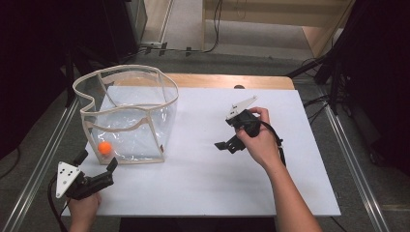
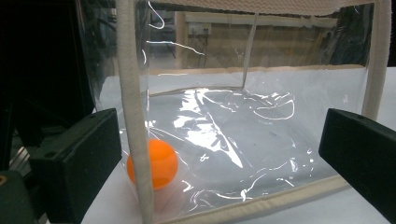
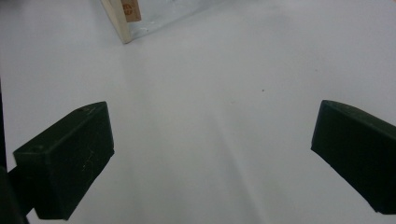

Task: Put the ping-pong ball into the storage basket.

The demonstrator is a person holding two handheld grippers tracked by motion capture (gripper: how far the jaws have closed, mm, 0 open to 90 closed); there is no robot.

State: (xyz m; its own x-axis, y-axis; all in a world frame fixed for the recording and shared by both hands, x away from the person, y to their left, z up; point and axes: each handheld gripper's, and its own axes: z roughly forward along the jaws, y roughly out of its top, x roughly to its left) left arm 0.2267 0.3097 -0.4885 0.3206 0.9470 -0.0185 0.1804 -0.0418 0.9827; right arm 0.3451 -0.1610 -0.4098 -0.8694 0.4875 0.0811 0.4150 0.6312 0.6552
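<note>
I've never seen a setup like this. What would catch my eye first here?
Probably the orange ball, bright inside a clear plastic bag that stands open on the left of the white table. Next, the two hand-held tools: the left gripper, jaws open, faces the bag, while the right gripper hovers mid-table.

Orange ball (image 2: 153, 163) inside a clear plastic bag (image 1: 126, 118) with beige fabric trim; white worktop (image 1: 203, 174) with a light wood edge at the far side; both grippers, left gripper (image 1: 96, 164) and right gripper (image 1: 231, 130), black with black jaws and a pale grey top plate; grey floor
</note>
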